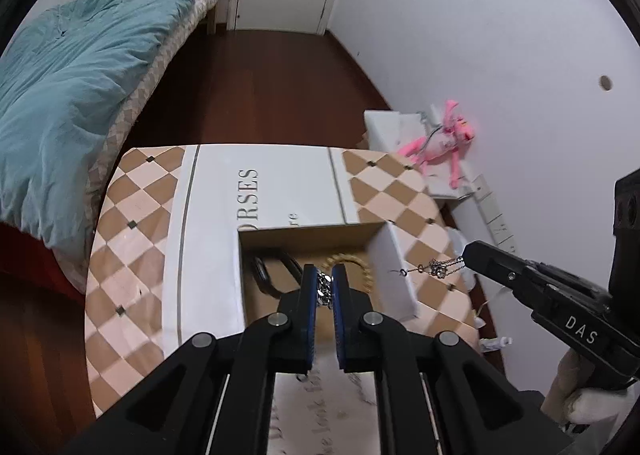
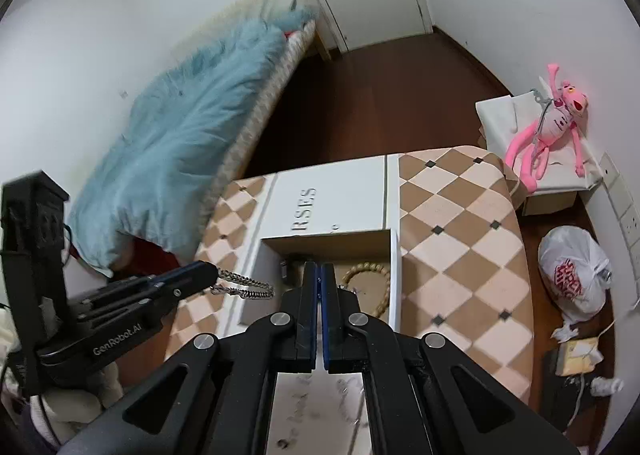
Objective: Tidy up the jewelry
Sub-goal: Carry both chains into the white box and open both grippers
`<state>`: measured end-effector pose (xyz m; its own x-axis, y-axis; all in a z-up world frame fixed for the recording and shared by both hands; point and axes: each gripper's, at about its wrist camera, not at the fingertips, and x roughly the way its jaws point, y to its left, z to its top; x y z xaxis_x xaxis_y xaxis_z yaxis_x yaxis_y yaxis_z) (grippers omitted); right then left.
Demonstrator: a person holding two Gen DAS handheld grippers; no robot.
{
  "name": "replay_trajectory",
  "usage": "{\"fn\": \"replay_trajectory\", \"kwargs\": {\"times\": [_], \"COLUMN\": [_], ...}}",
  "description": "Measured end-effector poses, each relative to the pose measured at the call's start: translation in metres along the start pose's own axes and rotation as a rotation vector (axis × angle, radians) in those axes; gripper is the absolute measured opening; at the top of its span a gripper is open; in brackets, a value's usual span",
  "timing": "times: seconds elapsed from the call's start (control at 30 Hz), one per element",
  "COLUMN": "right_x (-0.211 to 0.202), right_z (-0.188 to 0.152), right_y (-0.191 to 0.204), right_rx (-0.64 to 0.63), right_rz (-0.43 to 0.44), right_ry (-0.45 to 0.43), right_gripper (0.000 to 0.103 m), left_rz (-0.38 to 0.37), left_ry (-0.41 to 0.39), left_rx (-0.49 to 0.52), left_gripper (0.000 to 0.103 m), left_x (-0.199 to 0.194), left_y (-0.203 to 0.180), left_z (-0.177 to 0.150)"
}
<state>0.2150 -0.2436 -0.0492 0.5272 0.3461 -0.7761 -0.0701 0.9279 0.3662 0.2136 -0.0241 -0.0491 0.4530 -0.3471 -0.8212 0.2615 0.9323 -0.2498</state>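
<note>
Two pieces: both clear of the box (image 1: 394,275), one per hand-held gripper.
Box: open-top white box on the checkered table (image 1: 132,215), cardboard-brown inside; all places below are rel. to it.
L hand-held gripper (image 1: 325,287): over the box's near edge, jaws clamped on a silver chain (image 1: 324,289); in the right wrist view the chain (image 2: 244,287) hung in a loop off its tip, left of the box.
R hand-held gripper (image 2: 319,283): pads pressed together above the box, pinching a fine chain w/ small charm (image 1: 434,267) that trailed out past the box's right wall.
Still inside: gold bead bracelet (image 2: 370,283) at the right side; a dark strap-like item (image 1: 266,275) at the left, prob. a watch, can't tell for sure.
Step (my read): sorting stage, pieces lifted out, neither one set down yet.
Next move needs: a clear spot on the table beside the box for each piece, a low approach so the chains don't swing or knot, then jaws eased apart one at a time.
</note>
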Motion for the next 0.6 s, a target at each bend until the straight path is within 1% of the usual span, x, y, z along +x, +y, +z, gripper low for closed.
{"fn": "replay_trajectory", "kwargs": {"times": [0.13,0.23,0.27,0.3,0.37,0.4,0.43,0.47,0.5,0.53,0.57,0.6], "right_x": [0.032,0.059,0.071,0.079,0.088,0.092,0.093,0.095,0.095,0.095,0.095,0.096], "right_z": [0.017,0.026,0.029,0.030,0.031,0.031,0.029,0.028,0.027,0.024,0.021,0.019], "right_y": [-0.003,-0.005,-0.007,-0.009,-0.013,-0.013,-0.014,-0.015,-0.015,-0.017,-0.019,-0.021], "right_rx": [-0.028,-0.038,-0.030,-0.020,-0.021,-0.021,-0.020,-0.025,-0.031,-0.031,-0.028,-0.023], "right_rz": [-0.028,-0.032,-0.030,-0.038,-0.054,-0.064,-0.072,-0.085,-0.095,-0.101,-0.110,-0.116], "right_ry": [0.071,0.158,0.217,0.245,0.274,0.287,0.292,0.298,0.300,0.301,0.301,0.301], "right_gripper": [0.001,0.001,0.002,0.002,0.002,0.002,0.003,0.007,0.020,0.030,0.052,0.064], "left_rz": [0.004,0.066,0.076,0.077,0.089,0.109,0.120,0.136,0.161,0.184,0.205,0.228], "left_ry": [0.059,0.088,0.099,0.111,0.116,0.114,0.103,0.095,0.088,0.079,0.062,0.050], "left_rx": [-0.015,-0.025,-0.033,-0.043,-0.066,-0.071,-0.071,-0.072,-0.070,-0.070,-0.067,-0.059], "left_gripper": [0.005,0.007,0.008,0.008,0.012,0.014,0.023,0.044,0.059,0.084,0.088,0.088], "left_x": [0.024,0.034,0.037,0.040,0.044,0.044,0.044,0.043,0.043,0.042,0.040,0.040], "left_y": [0.010,0.015,0.017,0.019,0.025,0.027,0.029,0.030,0.031,0.032,0.033,0.034], "left_z": [0.016,0.026,0.029,0.031,0.035,0.035,0.036,0.035,0.033,0.031,0.028,0.023]}}
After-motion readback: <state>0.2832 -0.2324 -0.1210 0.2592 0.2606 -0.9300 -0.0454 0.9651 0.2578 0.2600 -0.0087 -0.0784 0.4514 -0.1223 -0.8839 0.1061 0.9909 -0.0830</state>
